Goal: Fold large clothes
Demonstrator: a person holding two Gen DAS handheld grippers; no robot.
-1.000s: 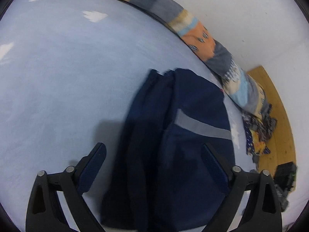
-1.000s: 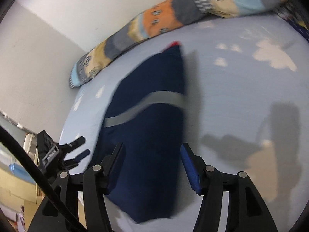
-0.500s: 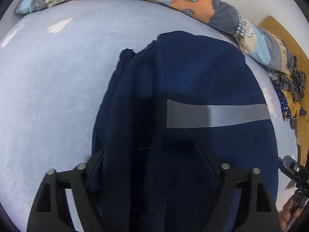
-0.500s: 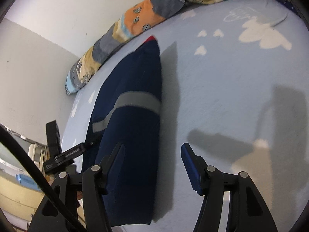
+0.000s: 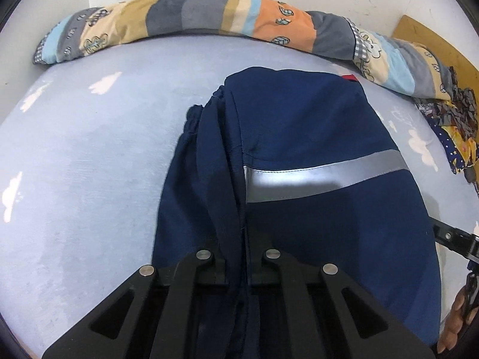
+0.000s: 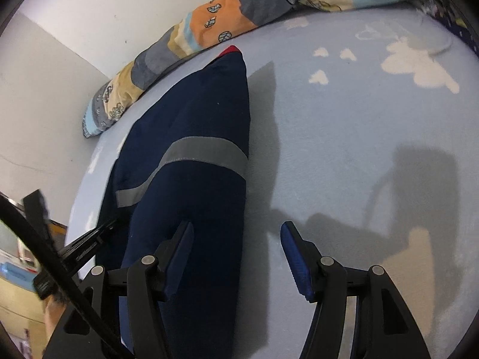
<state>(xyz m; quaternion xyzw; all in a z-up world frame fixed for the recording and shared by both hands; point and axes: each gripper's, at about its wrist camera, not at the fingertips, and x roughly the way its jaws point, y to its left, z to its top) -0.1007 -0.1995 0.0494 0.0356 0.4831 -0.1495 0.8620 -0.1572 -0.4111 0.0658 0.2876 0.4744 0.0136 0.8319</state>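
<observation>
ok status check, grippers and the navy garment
Left gripper shut on navy garment. Right gripper open, straddling its edge. Patchwork quilt beyond, nothing in the way.

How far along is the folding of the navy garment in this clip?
Done: the navy garment already lies doubled into a long narrow shape on the blue sheet, grey stripe on top. In hand: the left gripper is shut on a fabric fold at its near end; the right gripper is open, straddling the garment's right edge, gripping nothing. Left: probably folding it shorter toward the far end.
</observation>
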